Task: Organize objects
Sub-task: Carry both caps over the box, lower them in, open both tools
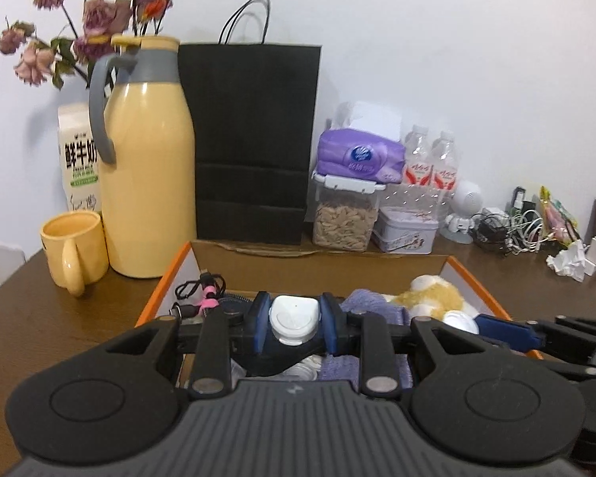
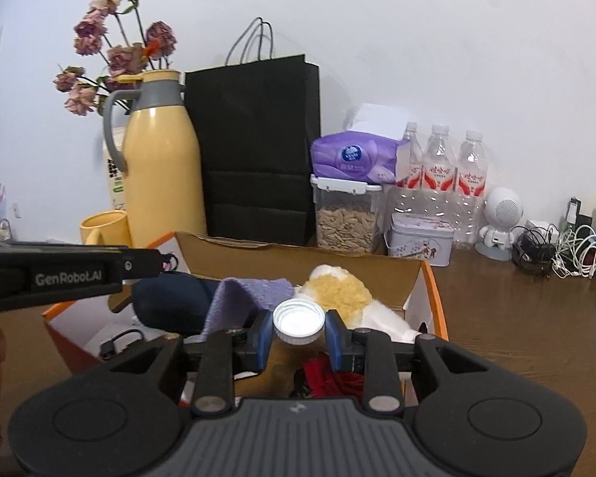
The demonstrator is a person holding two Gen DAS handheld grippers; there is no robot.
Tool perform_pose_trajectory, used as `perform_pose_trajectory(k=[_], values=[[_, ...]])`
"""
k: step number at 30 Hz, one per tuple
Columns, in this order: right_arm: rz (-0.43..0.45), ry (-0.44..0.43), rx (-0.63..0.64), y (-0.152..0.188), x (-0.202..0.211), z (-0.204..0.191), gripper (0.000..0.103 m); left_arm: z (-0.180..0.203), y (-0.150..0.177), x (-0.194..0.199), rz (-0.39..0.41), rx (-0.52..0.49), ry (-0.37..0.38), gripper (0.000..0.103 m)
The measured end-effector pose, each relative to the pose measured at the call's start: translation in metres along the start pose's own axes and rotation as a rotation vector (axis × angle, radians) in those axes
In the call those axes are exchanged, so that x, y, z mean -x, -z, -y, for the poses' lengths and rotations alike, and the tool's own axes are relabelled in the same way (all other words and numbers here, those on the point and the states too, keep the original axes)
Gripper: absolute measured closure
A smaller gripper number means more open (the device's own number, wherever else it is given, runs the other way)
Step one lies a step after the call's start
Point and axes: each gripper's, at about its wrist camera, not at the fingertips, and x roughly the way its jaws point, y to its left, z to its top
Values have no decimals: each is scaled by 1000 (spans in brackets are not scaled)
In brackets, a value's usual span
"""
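Above the box: both tools hovered over an open cardboard box [image 1: 377,274] with orange edges, standing on a brown tabletop [image 1: 59,318].
Left tool [image 1: 294,324]: pointed forward and tilted somewhat downward; its blue pads [image 1: 258,318] were clamped on a small white case [image 1: 294,318].
White case: rounded plastic with a flat lid and a tiny dot near the middle, held level between the pads, over the box's middle.
Right tool [image 2: 298,328]: same forward, downward tilt; its pads [image 2: 263,334] pressed on either side of a white bottle cap [image 2: 298,320].
Bottle cap: round, ribbed rim, hollow side turned upward, held above the box's right half.
Side by side: in the right wrist view the left tool's black body crossed the left edge; in the left wrist view the right tool's blue tip showed at the right, with the cap.
Box contents: a yellow-and-white plush toy [image 2: 349,294], a purple cloth [image 2: 250,294], a dark blue pouch [image 2: 171,298], black cords with a pink piece [image 1: 206,294], something red [image 2: 329,377].
Behind the box: a yellow thermos jug [image 1: 147,159], a yellow mug [image 1: 73,246], a black paper bag [image 1: 254,139].
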Motion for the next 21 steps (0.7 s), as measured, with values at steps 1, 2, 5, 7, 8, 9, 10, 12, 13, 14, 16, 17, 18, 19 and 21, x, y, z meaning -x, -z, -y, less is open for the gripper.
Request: perform_pose_trajectory(k=[1, 2, 5, 7, 8, 9, 10, 12, 13, 14, 16, 17, 18, 19, 21], values=[[-2, 1, -4, 1, -2, 1, 76, -1, 1, -3, -8, 0, -1, 75], [-4, 0, -6, 1, -3, 2, 76, -2, 3, -6, -11, 2, -7, 75], [-7, -4, -11, 3, -6, 3, 76, -5, 6, -10, -12, -6, -31, 66], [-7, -2, -14, 5, -7, 4, 75, -6, 7, -9, 0, -10, -42, 44], [-8, 1, -14, 5, -7, 5, 71, -6, 8, -7, 13, -13, -50, 28], [-8, 3, -16, 5, -7, 6, 66, -7, 8, -5, 28, -19, -55, 18], [-2, 7, -20, 6, -6, 6, 50, -7, 8, -2, 44, -27, -59, 14], [16, 30, -29, 7, -4, 8, 25, -7, 8, 3, 63, -43, -75, 0], [24, 38, -31, 7, -2, 8, 17, -8, 9, 5, 73, -44, -84, 0], [29, 41, -36, 6, -1, 10, 14, -9, 9, 5, 73, -46, -87, 0], [33, 39, -46, 6, 0, 12, 3, -10, 9, 5, 64, -49, -94, 0], [33, 40, -47, 6, 0, 12, 0, -11, 9, 4, 59, -48, -99, 0], [33, 42, -45, 6, 0, 12, 0, -12, 9, 3, 54, -47, -100, 0], [31, 41, -44, 6, -1, 12, 0, -13, 9, 3, 50, -45, -99, 0], [31, 39, -41, 6, -1, 11, 0, -14, 10, 2, 47, -44, -101, 0]])
